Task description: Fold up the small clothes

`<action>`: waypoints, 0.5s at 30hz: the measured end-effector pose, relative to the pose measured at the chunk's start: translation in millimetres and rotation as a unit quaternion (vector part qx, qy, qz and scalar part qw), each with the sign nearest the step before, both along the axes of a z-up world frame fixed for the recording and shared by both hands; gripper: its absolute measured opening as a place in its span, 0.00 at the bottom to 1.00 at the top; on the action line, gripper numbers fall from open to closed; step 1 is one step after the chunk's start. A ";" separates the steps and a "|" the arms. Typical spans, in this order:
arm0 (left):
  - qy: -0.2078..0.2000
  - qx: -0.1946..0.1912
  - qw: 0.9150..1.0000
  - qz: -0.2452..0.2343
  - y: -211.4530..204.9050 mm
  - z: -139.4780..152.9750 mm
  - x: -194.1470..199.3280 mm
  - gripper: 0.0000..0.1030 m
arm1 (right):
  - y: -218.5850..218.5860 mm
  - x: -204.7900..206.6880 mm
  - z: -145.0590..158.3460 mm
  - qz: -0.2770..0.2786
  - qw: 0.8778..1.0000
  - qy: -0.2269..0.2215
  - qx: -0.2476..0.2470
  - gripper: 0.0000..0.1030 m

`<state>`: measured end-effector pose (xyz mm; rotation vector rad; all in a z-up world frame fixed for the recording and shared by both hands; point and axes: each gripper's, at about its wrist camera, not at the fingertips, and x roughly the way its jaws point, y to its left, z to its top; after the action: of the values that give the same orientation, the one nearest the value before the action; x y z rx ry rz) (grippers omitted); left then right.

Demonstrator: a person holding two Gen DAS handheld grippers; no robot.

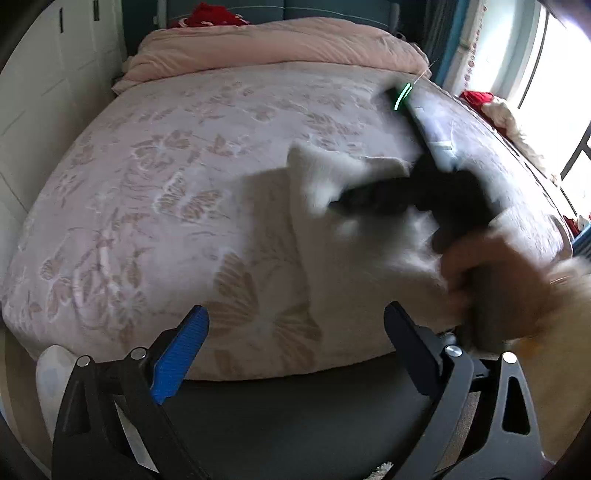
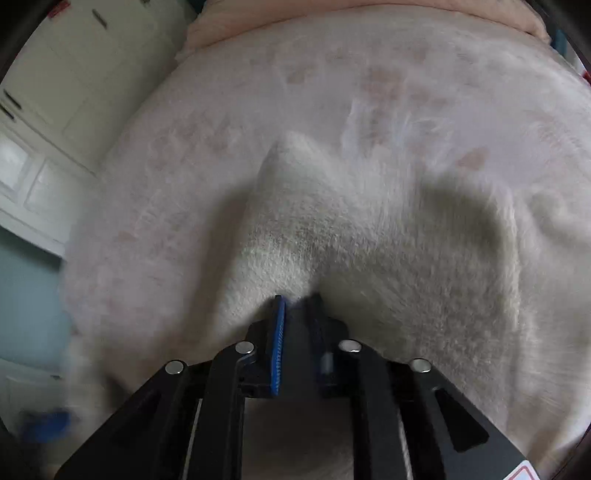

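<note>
A small fluffy white garment [image 1: 354, 236] lies on the bed, toward the near right. My right gripper [image 2: 297, 301] is shut on an edge of the white garment [image 2: 351, 229] and lifts it off the bed, so the cloth drapes from the fingers. In the left wrist view the right gripper [image 1: 373, 199] shows blurred and dark, held by a hand [image 1: 495, 280], with the cloth hanging from it. My left gripper [image 1: 295, 321] is open and empty, low at the bed's near edge, left of the garment.
The bed [image 1: 147, 177] has a pink floral cover. A folded pink quilt [image 1: 280, 48] lies at the far end, with red cloth [image 1: 207, 14] behind it. White cupboards [image 1: 40, 92] stand at the left. A window [image 1: 554, 74] is at the right.
</note>
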<state>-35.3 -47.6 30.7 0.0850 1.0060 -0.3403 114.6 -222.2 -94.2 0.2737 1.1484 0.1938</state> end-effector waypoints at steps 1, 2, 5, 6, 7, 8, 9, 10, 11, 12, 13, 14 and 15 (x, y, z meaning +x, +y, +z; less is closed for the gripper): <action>0.002 -0.002 1.000 0.004 3.1 1.2 0.9 0.91 | 1.4 -2.2 4.9 0.001 1.000 -0.021 -0.002 0.08; 0.003 -0.003 1.000 0.006 5.3 2.1 1.6 0.91 | -2.6 -5.0 15.7 -0.011 1.000 -0.013 0.008 0.09; 0.000 -0.001 1.000 0.009 9.6 1.5 4.2 0.91 | -23.3 -44.1 65.8 -0.036 0.996 -0.065 0.044 0.10; 0.003 -0.001 1.000 0.010 9.6 -1.1 6.0 0.91 | -30.6 -60.2 77.9 -0.043 0.995 -0.080 0.034 0.10; 0.010 -0.001 1.000 0.010 8.8 -4.6 8.0 0.91 | -35.9 -81.1 89.5 -0.053 0.994 -0.092 0.021 0.10; 0.015 -0.001 1.000 0.010 7.9 -6.7 8.7 0.91 | -50.5 -110.9 96.4 -0.070 0.993 -0.094 0.015 0.10; 0.020 -0.002 1.000 0.010 6.1 -9.4 9.3 0.91 | -58.5 -122.9 94.3 -0.081 0.993 -0.089 0.015 0.10; 0.025 -0.003 1.000 0.006 2.9 -11.9 9.3 0.91 | -72.5 -146.7 87.0 -0.102 0.992 -0.071 0.015 0.11; 0.027 -0.002 1.000 0.004 0.9 -13.3 8.9 0.91 | -82.0 -154.6 73.4 -0.113 0.992 -0.053 0.010 0.11; 0.027 0.002 1.000 -0.001 -3.4 -15.2 8.0 0.91 | -91.8 -160.0 54.3 -0.124 0.992 -0.030 -0.001 0.08; 0.027 0.005 1.000 -0.004 -5.7 -16.1 7.6 0.91 | -99.4 -169.2 29.1 -0.135 0.990 0.004 -0.026 0.06; 0.027 0.008 1.000 -0.008 -8.3 -17.4 7.5 0.91 | -102.0 -170.8 12.0 -0.135 0.990 0.021 -0.038 0.00; 0.026 0.013 1.000 -0.012 -11.9 -18.1 6.5 0.91 | -104.8 -172.4 -4.4 -0.133 0.990 0.031 -0.033 0.00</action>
<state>-28.9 -59.5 12.6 0.1117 1.0620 -0.3520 -57.8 -327.0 -98.6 0.3728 1.1646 -0.0895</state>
